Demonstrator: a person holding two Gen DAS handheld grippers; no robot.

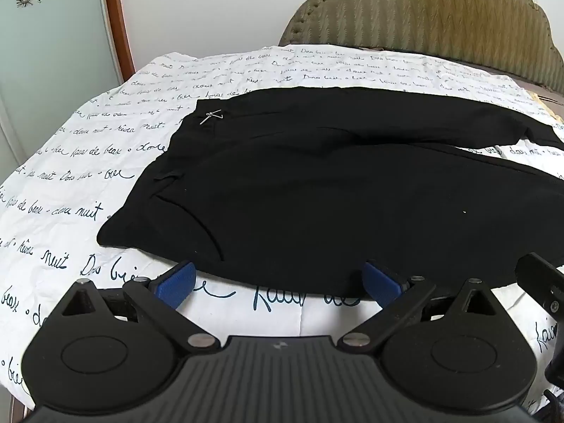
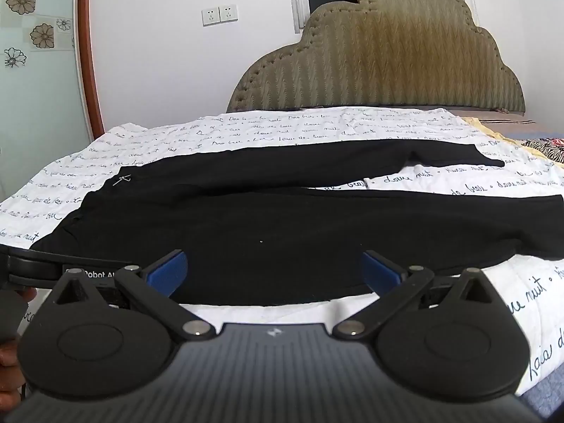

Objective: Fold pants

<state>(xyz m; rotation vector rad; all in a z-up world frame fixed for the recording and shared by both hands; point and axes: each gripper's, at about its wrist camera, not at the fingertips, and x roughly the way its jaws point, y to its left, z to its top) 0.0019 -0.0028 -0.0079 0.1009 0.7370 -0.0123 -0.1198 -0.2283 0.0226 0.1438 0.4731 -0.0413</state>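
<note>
- Pants point(image 1: 317, 194) lie flat on the white script-print bedspread point(image 1: 70, 162), waistband at left, two legs running right, a gap of sheet between them toward the cuffs.
- Metal clasp point(image 1: 210, 117) sits at the far waist corner; the near waist corner looks like the cleaner spot to grab.
- Fabric looks thin, soft and limp, likely light; it will probably sag and drag, so pinching an edge beats pinching mid-panel.
- Left gripper point(image 1: 282, 282) has jaws wide, nothing between them, hovering at the near hem edge.
- Right gripper point(image 2: 273, 275) likewise has jaws wide and empty, over the near leg point(image 2: 352, 232).
- Far leg point(image 2: 352, 162) lies well apart near the headboard point(image 2: 387, 63).
</note>
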